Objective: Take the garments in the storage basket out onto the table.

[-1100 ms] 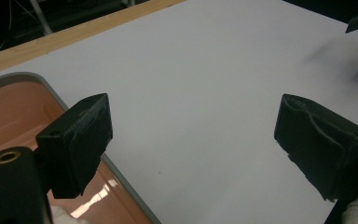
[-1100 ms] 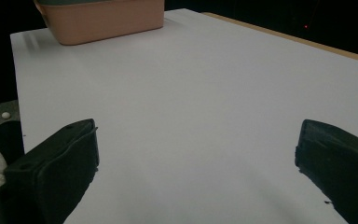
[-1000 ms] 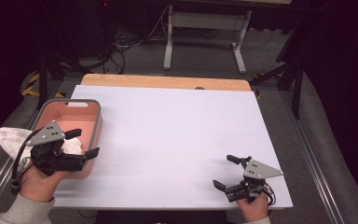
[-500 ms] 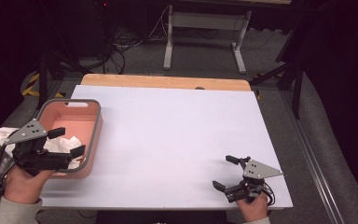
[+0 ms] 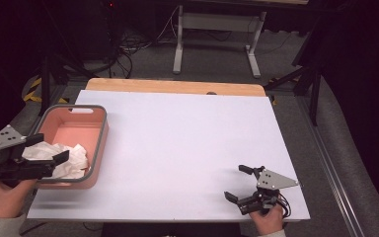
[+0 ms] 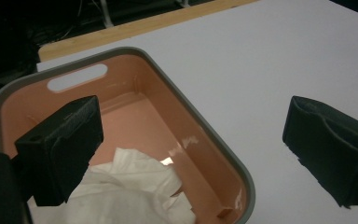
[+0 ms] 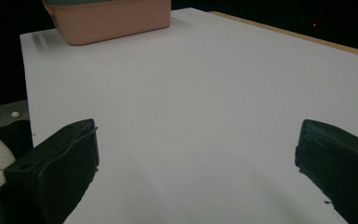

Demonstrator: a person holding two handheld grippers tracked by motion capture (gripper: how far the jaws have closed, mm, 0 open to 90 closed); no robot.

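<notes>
The room beyond your bench [image 5: 187, 143] is dark, with cables and a frame's legs on the floor, and the white top is bare except at its left edge. There a crumpled white cloth [image 5: 61, 158] lies in the near end of the pink bin [image 5: 97, 148]; in the left gripper view it bunches against the near wall [image 6: 135, 191], with the far half of the bin floor bare.

A second ago your left gripper [image 5: 34, 150] sat further in over the bin's near corner. It has since pulled back toward you and to the left, and its jaws are spread wide with nothing between them: one stands over the cloth and the other out over the bare bench past the grey rim. Judging from that, the cloth is released and resting in the bin on its own, so the placing looks done and the hand is clearing away.

Your right gripper [image 5: 239, 185] has not moved: it rests at the near right corner of the bench, well apart from the bin, jaws also spread and empty [image 7: 196, 154]. The bin sits across the bench from it.
</notes>
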